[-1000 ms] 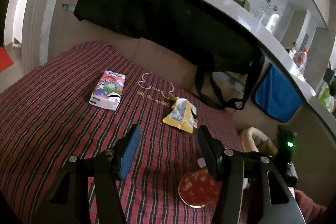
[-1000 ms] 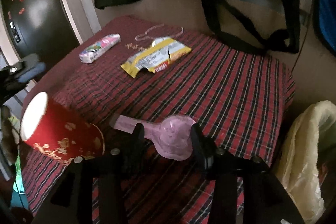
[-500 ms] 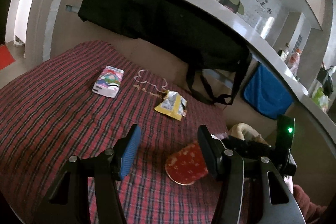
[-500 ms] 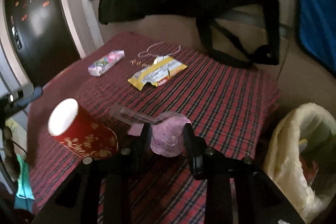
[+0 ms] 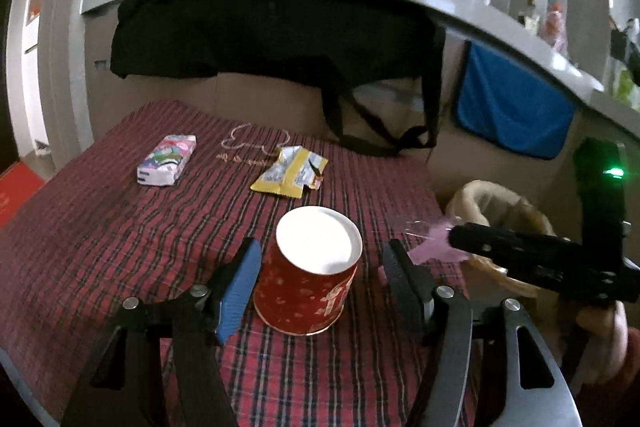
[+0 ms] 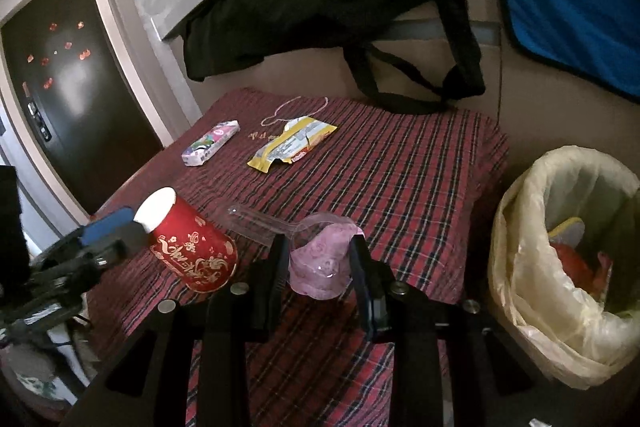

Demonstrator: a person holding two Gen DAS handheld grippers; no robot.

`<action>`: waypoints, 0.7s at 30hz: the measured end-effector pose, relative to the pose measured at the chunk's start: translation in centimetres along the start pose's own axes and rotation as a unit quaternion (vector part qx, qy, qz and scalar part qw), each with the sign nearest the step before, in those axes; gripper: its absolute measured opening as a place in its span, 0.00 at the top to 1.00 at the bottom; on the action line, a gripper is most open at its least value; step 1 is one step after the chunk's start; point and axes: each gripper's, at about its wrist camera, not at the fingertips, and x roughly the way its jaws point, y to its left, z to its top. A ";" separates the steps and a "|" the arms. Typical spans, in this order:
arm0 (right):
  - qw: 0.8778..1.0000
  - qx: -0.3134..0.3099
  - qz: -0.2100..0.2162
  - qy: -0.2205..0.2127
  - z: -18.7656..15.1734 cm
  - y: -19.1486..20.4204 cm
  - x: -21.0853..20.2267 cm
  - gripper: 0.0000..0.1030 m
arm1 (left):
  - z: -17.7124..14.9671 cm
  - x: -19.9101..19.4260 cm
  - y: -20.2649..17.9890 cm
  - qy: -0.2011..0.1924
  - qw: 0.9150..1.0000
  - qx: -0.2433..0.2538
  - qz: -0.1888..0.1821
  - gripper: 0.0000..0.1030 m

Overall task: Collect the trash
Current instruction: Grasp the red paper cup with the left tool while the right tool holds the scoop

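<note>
The left tool point(image 5: 318, 269) stands open, its jaws just widened, straddling the upright red paper cup point(image 5: 310, 273) at lower centre. The right tool point(image 6: 319, 265) grips the pink plastic cup point(image 6: 320, 263), bin bag point(image 6: 560, 267) at right.

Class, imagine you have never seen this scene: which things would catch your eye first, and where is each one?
First the red paper cup, lying on the plaid cloth between the open left tongs, whose jaws have just been opening. Next the pink-filled clear plastic cup, pinched in the right tongs. Beside the table, to the right, stands the bin with a yellow liner, trash already inside.
</note>
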 end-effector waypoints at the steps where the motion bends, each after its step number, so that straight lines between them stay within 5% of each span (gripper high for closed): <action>1: 1.000 0.003 0.002 -0.002 0.0 -0.2 -0.1 0.72 | 0.0 0.4 -0.2 0.002 1.000 -0.001 0.004 0.38; 21: 1.000 -0.006 0.004 0.013 -1.2 0.2 1.4 0.72 | 0.1 2.6 1.1 0.011 0.998 -0.041 0.037 0.38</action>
